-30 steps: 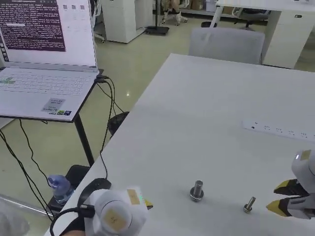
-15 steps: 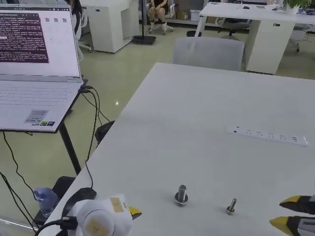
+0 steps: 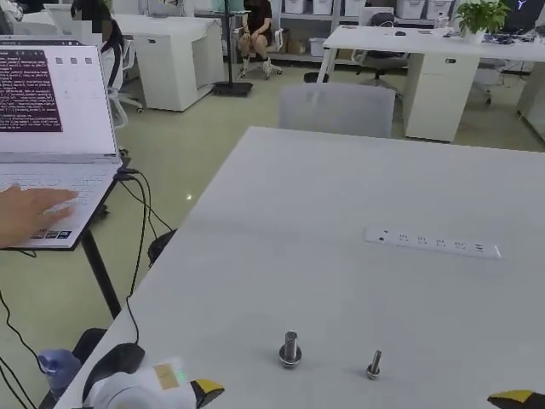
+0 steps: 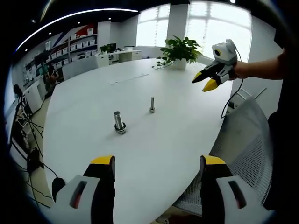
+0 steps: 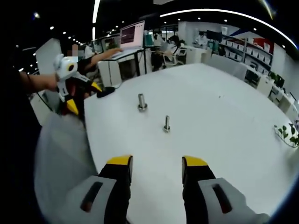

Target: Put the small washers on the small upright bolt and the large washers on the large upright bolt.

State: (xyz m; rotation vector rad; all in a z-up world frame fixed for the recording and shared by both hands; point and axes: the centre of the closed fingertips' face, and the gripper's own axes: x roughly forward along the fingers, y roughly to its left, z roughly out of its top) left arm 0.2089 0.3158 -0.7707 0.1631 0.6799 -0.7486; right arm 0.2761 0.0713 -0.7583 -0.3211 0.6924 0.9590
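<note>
Ahead of L tool (image 4: 158,161), R tool (image 5: 156,161), both released: lg bolt (image 4: 119,122), sm bolt (image 4: 152,104) upright.

Bright, even office light.
Windows (image 4: 210,23) beyond the worktop (image 3: 358,187) blow out white; fisheye edges bend; on the worktop the large bolt (image 3: 290,349) casts, seemingly, a faint soft shadow.

My left gripper (image 3: 183,390) sits low at the bottom left, by the edge of the white table (image 3: 358,196), with one yellow tip in sight. A yellow tip of my right gripper (image 3: 516,399) pokes in at the bottom right. Between them the large bolt (image 3: 290,349) and the small bolt (image 3: 374,365) stand upright, near each other but not touching. A power strip (image 3: 432,244) lies farther back. Left of the table, a hand (image 3: 34,213) rests on a laptop (image 3: 51,94).
</note>
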